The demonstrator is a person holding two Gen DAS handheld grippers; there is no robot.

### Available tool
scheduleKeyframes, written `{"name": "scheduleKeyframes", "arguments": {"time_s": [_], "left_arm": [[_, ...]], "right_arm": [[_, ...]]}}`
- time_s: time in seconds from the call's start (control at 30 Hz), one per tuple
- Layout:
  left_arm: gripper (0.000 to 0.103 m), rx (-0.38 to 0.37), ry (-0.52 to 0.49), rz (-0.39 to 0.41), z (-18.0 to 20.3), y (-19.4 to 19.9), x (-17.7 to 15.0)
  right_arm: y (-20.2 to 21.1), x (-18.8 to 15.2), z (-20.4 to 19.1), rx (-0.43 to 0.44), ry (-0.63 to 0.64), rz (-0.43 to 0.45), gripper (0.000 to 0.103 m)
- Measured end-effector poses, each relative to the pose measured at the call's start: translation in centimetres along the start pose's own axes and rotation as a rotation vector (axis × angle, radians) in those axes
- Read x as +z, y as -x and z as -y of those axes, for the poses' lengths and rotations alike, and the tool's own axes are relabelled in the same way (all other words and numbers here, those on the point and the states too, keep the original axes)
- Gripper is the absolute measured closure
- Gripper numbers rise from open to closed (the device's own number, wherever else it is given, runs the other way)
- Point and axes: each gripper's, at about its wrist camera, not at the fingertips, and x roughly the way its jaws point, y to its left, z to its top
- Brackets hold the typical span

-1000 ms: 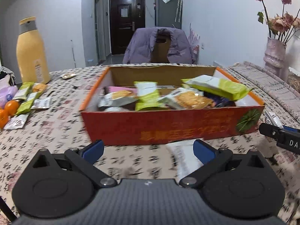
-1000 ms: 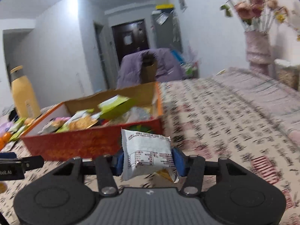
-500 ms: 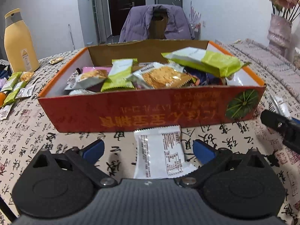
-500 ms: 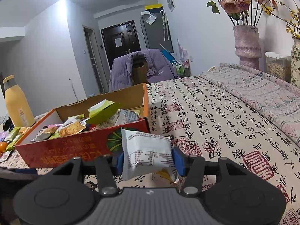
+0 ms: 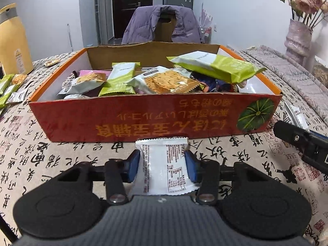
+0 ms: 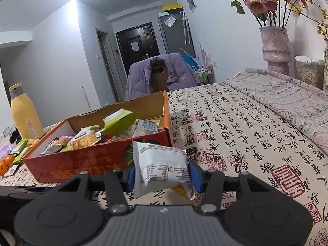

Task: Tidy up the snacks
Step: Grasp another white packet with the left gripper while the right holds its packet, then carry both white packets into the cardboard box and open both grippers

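Note:
An orange-red cardboard box full of snack packets sits on the patterned tablecloth. Just in front of its near wall lies a white snack packet. My left gripper is closing on it, and both blue pads touch its sides. My right gripper is shut on another white snack packet, held off the cloth to the right of the box. One of the right gripper's fingers shows at the right edge of the left wrist view.
A yellow bottle stands at the far left, with loose green packets and oranges near it. A chair with a purple jacket is behind the box. A vase of flowers stands at the far right.
My left gripper moved forward and down over the white packet in front of the box, and its jaws went from wide open to closed on it. The right gripper kept still.

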Motion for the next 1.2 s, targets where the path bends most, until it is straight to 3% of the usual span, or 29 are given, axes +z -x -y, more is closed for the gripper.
{"name": "scheduleKeyframes", "arguments": {"time_s": [0.27,0.53,0.83,1.2], "left_arm": [[0.06,-0.021,0.008,0.044,-0.9,1.9,-0.3],[0.06,-0.059,0.003,0.161,-2.8,6.3,0.2],[0.06,-0.047,0.038,0.28,-5.9,8.4,4.7],[0.06,-0.017,0.065,0.32,-8.6,6.5,9.8]], "right_arm": [[0.4,-0.1,-0.4,0.023,0.024,0.019,0.052],[2.4,-0.1,-2.7,0.065,0.123,0.097,0.052],[3.7,3.6,-6.9,0.078,0.202,0.163,0.052],[-1.1,8.3,-11.1,0.071,0.234,0.139,0.052]]}}
